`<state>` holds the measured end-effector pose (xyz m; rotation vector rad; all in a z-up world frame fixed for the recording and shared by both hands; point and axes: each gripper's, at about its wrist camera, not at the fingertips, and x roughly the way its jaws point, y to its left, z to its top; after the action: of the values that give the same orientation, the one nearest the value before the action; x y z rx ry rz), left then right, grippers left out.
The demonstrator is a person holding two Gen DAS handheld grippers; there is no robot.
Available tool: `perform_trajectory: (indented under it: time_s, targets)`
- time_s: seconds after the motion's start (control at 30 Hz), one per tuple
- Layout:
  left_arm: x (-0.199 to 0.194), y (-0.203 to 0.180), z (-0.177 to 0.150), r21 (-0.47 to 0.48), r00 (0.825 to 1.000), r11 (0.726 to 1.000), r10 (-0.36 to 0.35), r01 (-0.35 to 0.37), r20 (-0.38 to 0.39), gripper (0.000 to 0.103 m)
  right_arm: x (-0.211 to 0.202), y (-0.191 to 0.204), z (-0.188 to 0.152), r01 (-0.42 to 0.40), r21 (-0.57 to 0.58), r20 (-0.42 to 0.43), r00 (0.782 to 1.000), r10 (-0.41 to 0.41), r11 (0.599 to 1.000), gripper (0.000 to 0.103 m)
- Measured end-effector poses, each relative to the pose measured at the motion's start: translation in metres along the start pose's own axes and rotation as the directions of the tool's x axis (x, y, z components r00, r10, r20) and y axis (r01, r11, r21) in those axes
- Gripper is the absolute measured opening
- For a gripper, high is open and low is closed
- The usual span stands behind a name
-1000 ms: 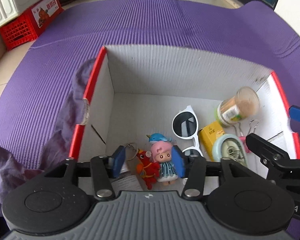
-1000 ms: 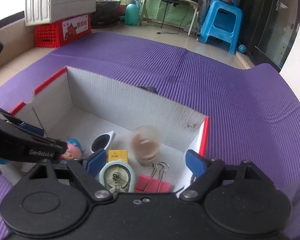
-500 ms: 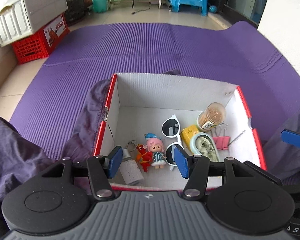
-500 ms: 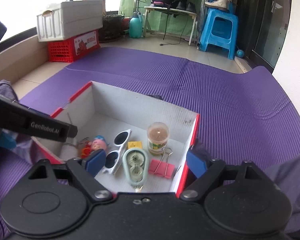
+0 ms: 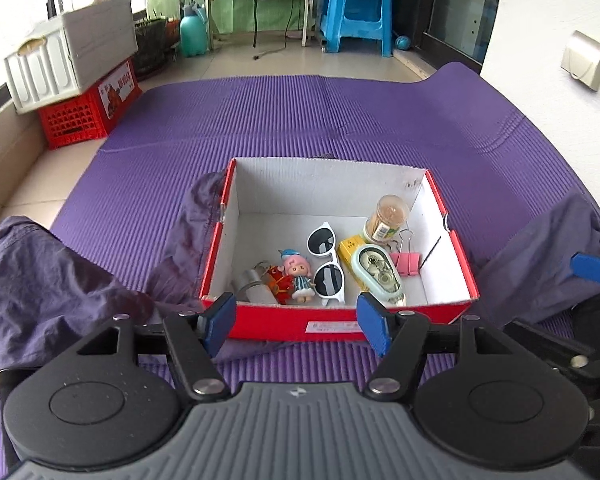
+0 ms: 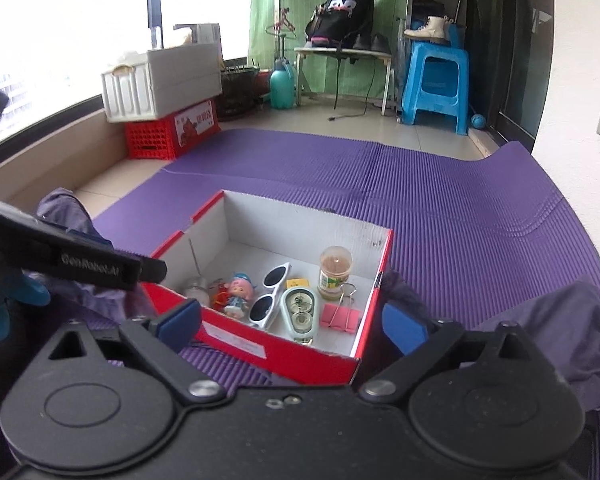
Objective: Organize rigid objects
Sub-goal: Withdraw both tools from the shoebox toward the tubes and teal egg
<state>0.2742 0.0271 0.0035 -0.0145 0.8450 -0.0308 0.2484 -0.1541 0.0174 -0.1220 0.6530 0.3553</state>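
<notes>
A red cardboard box [image 5: 340,322] with white inside walls sits on the purple mat [image 5: 300,120]. In it lie a pink-haired doll [image 5: 300,272], a red figure keychain [image 5: 278,280], white sunglasses [image 5: 328,264], a yellow packet [image 5: 350,249], a pale green tape dispenser [image 5: 378,272], a pink binder clip [image 5: 408,258] and a toothpick jar [image 5: 386,218]. The box also shows in the right wrist view [image 6: 300,354]. My left gripper [image 5: 296,322] is open and empty, in front of the box. My right gripper [image 6: 292,322] is open and empty, near the box's front right corner.
Dark purple cloth lies left of the box [image 5: 52,280] and right of it [image 5: 540,264]. A red crate [image 5: 88,112] under a white bin [image 5: 72,52] stands at the far left. A blue stool [image 5: 356,12] and a small table stand behind the mat.
Both grippers have drawn back and up from inside the box, which now looks smaller and farther away. The objects inside stay in place.
</notes>
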Motion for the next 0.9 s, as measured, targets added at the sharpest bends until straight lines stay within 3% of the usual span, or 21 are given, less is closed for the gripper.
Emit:
perform_trajectory:
  time_s: [0.1,0.2,0.43,0.6,0.8,0.9]
  targets:
    - [-0.013,-0.001,-0.012,0.006,1.0,1.0,-0.001,0.001,0.012,0.066,-0.015,0.001,-0.006,-0.005,0.005,0.018,1.0,0.005,1.0,0.103]
    - [-0.024,-0.001,-0.024,0.0,1.0,1.0,0.012,-0.012,0.019,0.08,-0.024,0.0,-0.014,-0.006,0.02,0.022,1.0,0.006,1.0,0.103]
    - [-0.041,-0.001,-0.047,-0.031,1.0,1.0,0.002,-0.001,0.021,0.087,-0.04,-0.002,-0.04,-0.018,0.077,0.032,0.999,0.015,0.997,0.103]
    - [-0.043,-0.001,-0.062,-0.051,1.0,0.999,-0.007,0.007,-0.003,0.094,-0.044,0.0,-0.054,-0.026,0.082,0.019,1.0,0.024,0.996,0.103]
    - [-0.037,0.0,-0.078,-0.102,1.0,0.995,-0.016,0.014,-0.017,0.094,-0.044,0.005,-0.072,-0.043,0.078,-0.013,0.999,0.044,0.996,0.103]
    - [-0.03,0.001,-0.085,-0.12,0.999,0.993,-0.012,0.009,-0.033,0.103,-0.04,0.005,-0.079,-0.044,0.08,-0.034,0.998,0.046,0.996,0.103]
